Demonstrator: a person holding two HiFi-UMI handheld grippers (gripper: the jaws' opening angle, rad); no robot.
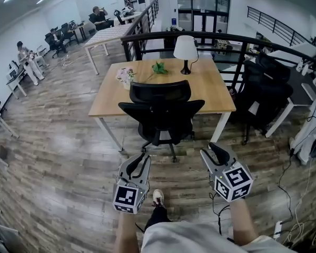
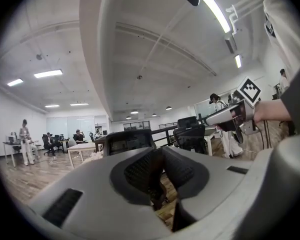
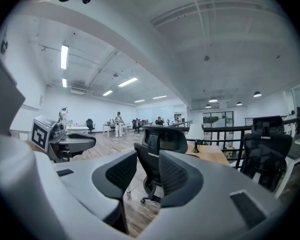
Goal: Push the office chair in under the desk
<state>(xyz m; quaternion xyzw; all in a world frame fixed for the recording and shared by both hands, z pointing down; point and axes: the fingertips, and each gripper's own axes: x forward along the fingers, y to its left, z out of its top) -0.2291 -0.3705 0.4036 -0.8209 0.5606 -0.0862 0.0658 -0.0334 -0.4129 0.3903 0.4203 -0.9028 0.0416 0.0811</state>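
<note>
The black office chair point(image 1: 160, 109) stands at the near side of the wooden desk point(image 1: 213, 91), its backrest at the desk's edge and facing me. Both grippers hover over the floor short of the chair, touching nothing. My left gripper point(image 1: 143, 156) points at the chair's base; its jaws stand open by a narrow gap with nothing between them point(image 2: 157, 156). My right gripper point(image 1: 210, 151) is off the chair's right side, jaws open and empty point(image 3: 147, 164). The chair point(image 3: 162, 141) shows past the right gripper's pads. In the left gripper view the chair point(image 2: 130, 140) shows beyond the jaws.
A white lamp point(image 1: 185, 49), a green object point(image 1: 159, 67) and a small bouquet point(image 1: 126, 77) are on the desk. A second black chair point(image 1: 263, 94) stands to the right by a black railing point(image 1: 200, 36). Cables point(image 1: 221, 210) lie by my foot point(image 1: 158, 197). People sit at far-left desks.
</note>
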